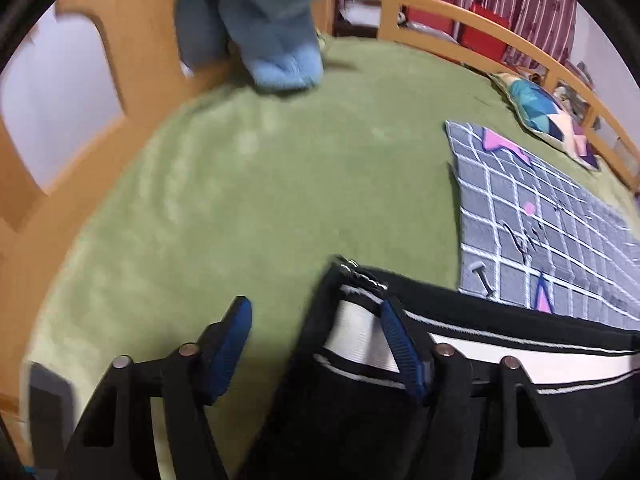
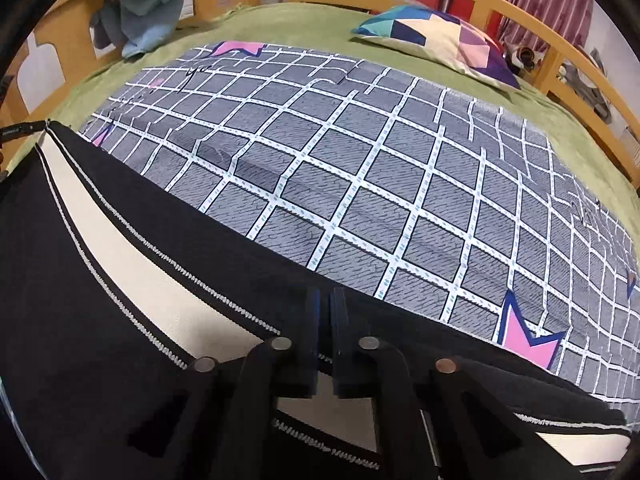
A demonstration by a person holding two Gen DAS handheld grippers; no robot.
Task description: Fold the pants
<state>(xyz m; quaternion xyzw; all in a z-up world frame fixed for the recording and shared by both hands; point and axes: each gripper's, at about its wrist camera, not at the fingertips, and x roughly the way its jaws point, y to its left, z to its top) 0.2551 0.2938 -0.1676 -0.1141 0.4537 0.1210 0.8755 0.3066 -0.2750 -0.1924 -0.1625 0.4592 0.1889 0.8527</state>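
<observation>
Black pants (image 2: 100,280), label (image 2: 16,130) unreadable: right gripper (image 2: 325,312) is pinching them closed; left gripper (image 1: 316,320) is gaping partly around their end.

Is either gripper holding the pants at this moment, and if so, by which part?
The right gripper is shut on the black pants at their upper edge. The left gripper stands open around the zipped end, pads not pressing.

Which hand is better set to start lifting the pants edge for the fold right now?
Right. The right gripper is already shut on the black pants at their edge. The left gripper is open: one finger lies on the pants' end, the other over the green blanket.
</observation>
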